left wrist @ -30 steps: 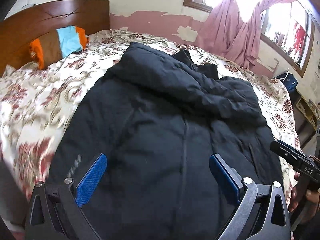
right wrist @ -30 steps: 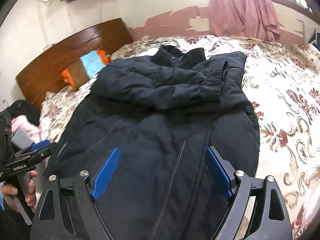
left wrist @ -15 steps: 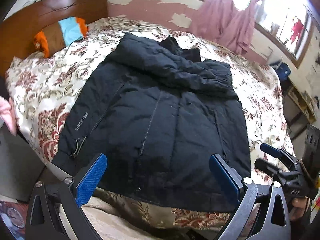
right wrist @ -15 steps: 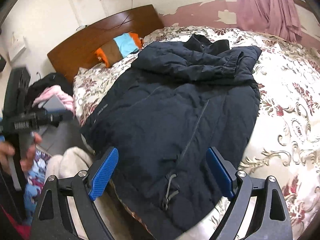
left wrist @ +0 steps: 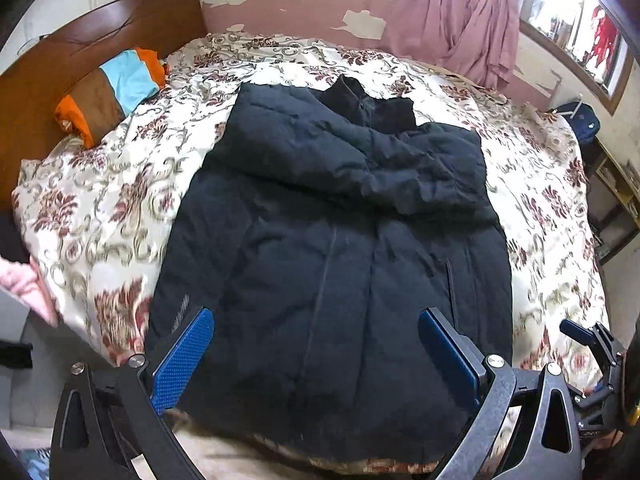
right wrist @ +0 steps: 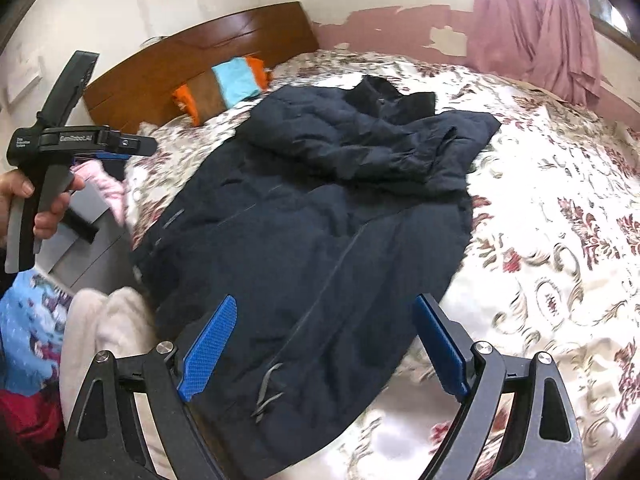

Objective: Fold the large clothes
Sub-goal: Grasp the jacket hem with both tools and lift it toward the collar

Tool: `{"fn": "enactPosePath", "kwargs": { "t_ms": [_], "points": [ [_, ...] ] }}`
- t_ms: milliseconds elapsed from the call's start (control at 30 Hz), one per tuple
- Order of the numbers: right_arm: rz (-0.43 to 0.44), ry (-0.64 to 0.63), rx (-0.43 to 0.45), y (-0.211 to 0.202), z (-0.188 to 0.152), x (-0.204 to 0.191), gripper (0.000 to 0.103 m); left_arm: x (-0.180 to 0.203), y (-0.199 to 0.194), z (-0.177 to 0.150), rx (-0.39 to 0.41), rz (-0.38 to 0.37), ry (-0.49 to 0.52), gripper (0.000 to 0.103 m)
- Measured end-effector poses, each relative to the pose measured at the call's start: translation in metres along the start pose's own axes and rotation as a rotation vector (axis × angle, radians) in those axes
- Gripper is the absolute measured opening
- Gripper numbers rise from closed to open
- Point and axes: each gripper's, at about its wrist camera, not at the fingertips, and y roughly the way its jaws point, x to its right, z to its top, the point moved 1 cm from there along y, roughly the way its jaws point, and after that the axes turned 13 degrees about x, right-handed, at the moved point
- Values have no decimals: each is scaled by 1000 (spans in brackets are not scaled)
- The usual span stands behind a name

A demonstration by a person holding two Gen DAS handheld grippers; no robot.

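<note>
Both fingers (left wrist: pixel 182 358) wide apart, empty

"GenRobot.AI" on left hand-held gripper (right wrist: pixel 132 148) body; smaller label beside it illegible.

A wide bed covered by a cream quilt with maroon floral print (left wrist: pixel 120 200) is backed by a curved brown wooden headboard (left wrist: pixel 120 20). Peeling pink-and-white wall paint (left wrist: pixel 304 4) is seen; mauve curtains (left wrist: pixel 452 20) are hung beside a bright wood-framed window (left wrist: pixel 576 40).
</note>
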Motion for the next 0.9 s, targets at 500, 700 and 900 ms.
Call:
{"fn": "enactPosePath", "kwargs": {
  "t_ms": [500,700,900],
  "points": [
    [-223,224,198,161,151,68,86,-13,148,136,223,-54,16,103],
    [-328,474,330,273,195,118,86,-6,225,177,323,-90,-9,103],
    [-252,591,417,373,214,163,86,-1,300,213,392,-60,-14,103]
  ]
}}
